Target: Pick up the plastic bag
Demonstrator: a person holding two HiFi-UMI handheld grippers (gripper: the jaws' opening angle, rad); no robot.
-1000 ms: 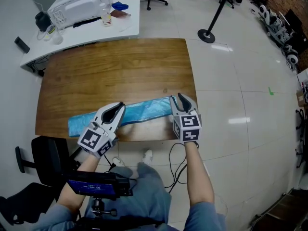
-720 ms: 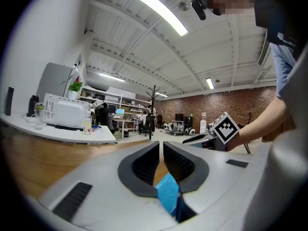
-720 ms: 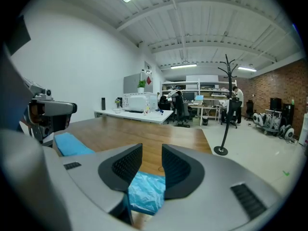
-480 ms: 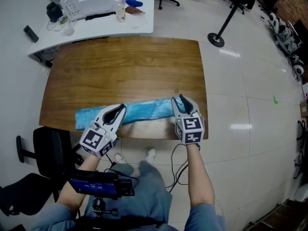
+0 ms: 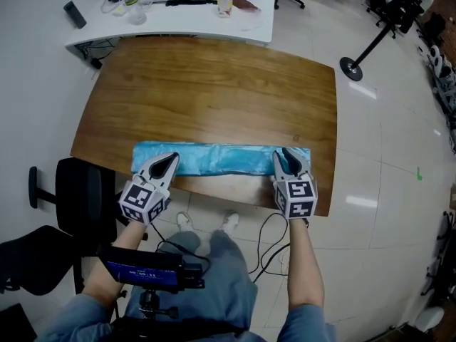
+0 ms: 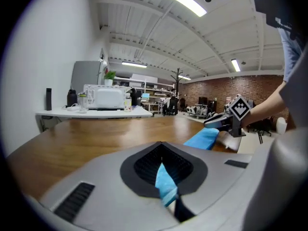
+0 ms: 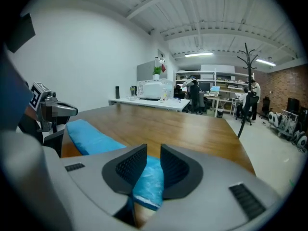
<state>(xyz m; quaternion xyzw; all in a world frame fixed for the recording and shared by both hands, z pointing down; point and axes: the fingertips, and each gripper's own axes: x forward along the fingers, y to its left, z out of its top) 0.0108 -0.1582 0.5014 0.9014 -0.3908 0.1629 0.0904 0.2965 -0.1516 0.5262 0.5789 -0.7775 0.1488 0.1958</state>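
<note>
**Both ends of the bag now gripped, lift not yet begun**

The right gripper (image 5: 288, 159) has just been closing its jaws. In the right gripper view the blue plastic bag (image 7: 147, 182) fills the narrow gap between its 2 pads, so it looks pinched there. The left gripper (image 5: 167, 162) has its jaws pressed together on a thin fold of the same bag (image 6: 166, 186), seen in the left gripper view.

The plastic bag (image 5: 221, 159) lies flat and stretched out along the near edge of the wooden table (image 5: 214, 84). The left gripper is at its left end and the right gripper at its right end. With 2 grips in place, the bag seems ready to be raised. Nothing in the head view shows it off the wood yet.

Compared with 1 second ago:
- The left gripper has moved left along the bag. It then sat over the bag's left-middle part, with a length of blue reaching past it to the left. Now it sits at the left end, with almost no blue beyond it.
- The right gripper has stayed at the right end.
- The bag showed slanted, with its right end farther away. It now runs level across the head view, though the head camera has turned too.
- The 2 grippers are farther apart than they were.
</note>
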